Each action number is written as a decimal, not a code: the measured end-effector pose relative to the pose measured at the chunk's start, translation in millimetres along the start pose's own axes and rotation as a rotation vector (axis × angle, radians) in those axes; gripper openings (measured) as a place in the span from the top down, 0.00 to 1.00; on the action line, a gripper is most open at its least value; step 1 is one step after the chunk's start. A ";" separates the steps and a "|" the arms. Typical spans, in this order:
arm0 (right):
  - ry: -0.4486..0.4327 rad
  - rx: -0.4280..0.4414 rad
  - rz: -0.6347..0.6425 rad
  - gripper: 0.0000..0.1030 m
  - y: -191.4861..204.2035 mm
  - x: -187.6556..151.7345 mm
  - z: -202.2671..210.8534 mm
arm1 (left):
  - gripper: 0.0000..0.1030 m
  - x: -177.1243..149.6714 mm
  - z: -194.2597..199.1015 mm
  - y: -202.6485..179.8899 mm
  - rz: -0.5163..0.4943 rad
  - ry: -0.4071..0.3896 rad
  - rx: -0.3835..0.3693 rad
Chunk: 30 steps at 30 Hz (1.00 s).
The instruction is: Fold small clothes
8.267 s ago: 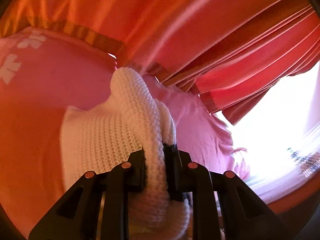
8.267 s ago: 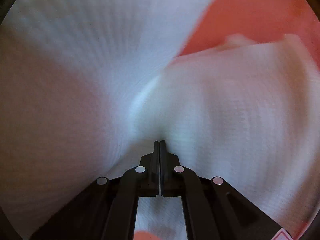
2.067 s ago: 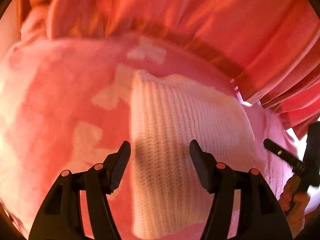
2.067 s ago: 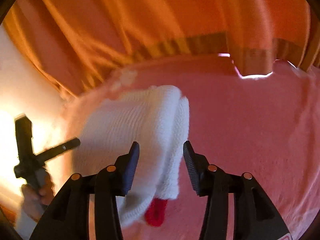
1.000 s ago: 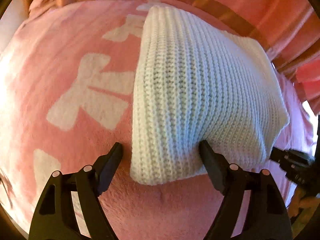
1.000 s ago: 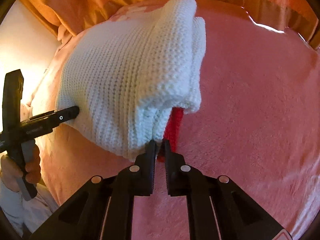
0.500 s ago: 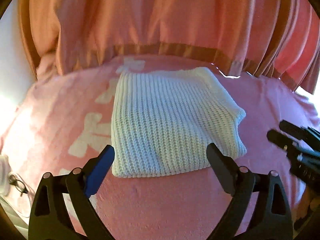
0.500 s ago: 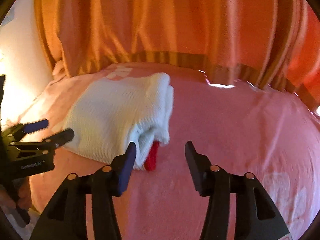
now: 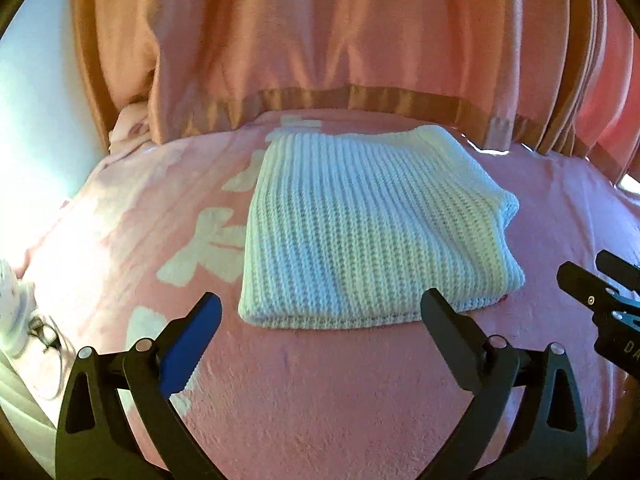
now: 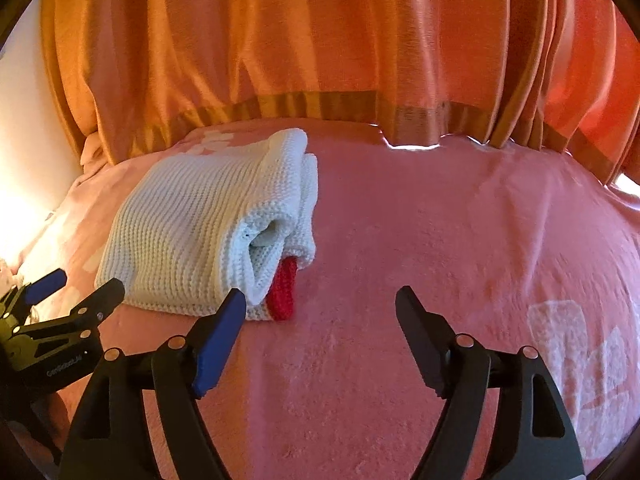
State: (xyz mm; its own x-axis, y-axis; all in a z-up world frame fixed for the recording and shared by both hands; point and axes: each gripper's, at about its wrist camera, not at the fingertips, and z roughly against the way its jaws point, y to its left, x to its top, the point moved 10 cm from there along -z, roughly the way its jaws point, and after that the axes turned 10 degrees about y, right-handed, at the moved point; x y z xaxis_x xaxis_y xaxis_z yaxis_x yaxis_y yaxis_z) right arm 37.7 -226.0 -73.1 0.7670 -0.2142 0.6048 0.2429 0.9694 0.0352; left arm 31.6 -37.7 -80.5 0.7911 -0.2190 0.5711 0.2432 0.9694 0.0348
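A white knitted garment [image 9: 368, 224] lies folded into a thick rectangle on the pink blanket [image 9: 320, 400]. In the right wrist view the garment [image 10: 208, 220] shows stacked layers at its near right end, with a red knitted piece [image 10: 283, 290] sticking out underneath. My left gripper [image 9: 320, 312] is open wide and empty, just in front of the garment's near edge. My right gripper [image 10: 320, 308] is open wide and empty, in front and right of the garment. The left gripper also shows in the right wrist view [image 10: 86, 290], the right gripper in the left wrist view [image 9: 596, 276].
Orange-pink curtains [image 10: 320, 40] hang along the far edge of the bed. The blanket has white bow patterns [image 9: 208, 248]. A white object and a pair of glasses [image 9: 44, 332] lie off the bed's left side. A pale wall [image 9: 32, 128] stands at the left.
Both grippers let go of the garment and drew back from it. Their jaws have opened wider. The folded garment lies still on the blanket.
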 end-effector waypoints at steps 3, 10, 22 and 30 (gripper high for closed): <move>-0.004 -0.005 0.008 0.26 1.6 -4.4 -0.1 | 0.05 -4.4 -0.7 0.2 -0.008 0.002 0.010; 0.014 -0.015 0.047 0.25 10.2 -11.5 -6.7 | 0.05 -8.3 -0.8 0.0 -0.035 -0.017 0.029; 0.010 -0.030 0.067 0.24 21.2 -16.4 -9.6 | 0.05 -6.8 -2.1 -2.7 -0.026 -0.036 0.038; 0.005 -0.033 0.072 0.24 23.5 -16.6 -10.6 | 0.05 -9.2 -3.3 -3.9 -0.035 -0.035 0.039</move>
State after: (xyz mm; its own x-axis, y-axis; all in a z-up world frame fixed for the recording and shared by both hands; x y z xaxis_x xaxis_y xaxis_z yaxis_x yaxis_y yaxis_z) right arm 36.9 -201.0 -90.8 0.7861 -0.1446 0.6010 0.2064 0.9778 -0.0347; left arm 25.1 -39.9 -88.6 0.7626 -0.2491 0.5971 0.2472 0.9651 0.0869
